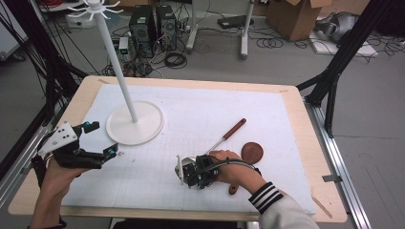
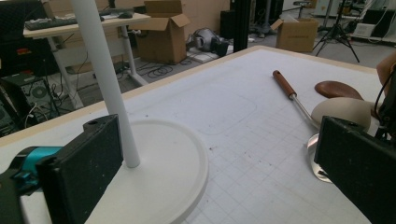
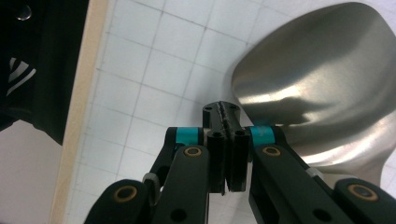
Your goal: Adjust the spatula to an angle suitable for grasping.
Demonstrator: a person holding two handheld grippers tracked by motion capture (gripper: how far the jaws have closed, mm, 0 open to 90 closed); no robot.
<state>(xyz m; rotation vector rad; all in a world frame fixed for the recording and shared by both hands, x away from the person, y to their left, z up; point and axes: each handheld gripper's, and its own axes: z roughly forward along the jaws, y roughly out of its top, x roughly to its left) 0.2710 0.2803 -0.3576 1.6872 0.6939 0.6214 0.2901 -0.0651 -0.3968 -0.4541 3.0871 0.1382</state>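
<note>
the right gripper is sitting low over the white mat, near the front edge of the table, with the person's right hand wrapped around it. in the right gripper view its two black jaws are pressing flat against each other with nothing between them, so it is closed and holding nothing. just past the jaw tips the shiny metal bowl of a ladle is lying on the gridded mat, close beside the jaws but not caught by them; whether the jaws are touching it cannot be told.

in the high view the ladle's thin metal stem is running up and to the right from the gripper to a reddish wooden handle, which is resting flat on the mat. a brown wooden spoon is lying just to the right of the hand, partly hidden under the wrist.

the left gripper is hovering at the left side of the table, held by the left hand, with its jaws standing wide apart and empty. it is pointing towards the round base of a white stand, whose pole is rising upright to hooks at the top. in the left gripper view the pole is appearing just beside the left jaw.
</note>
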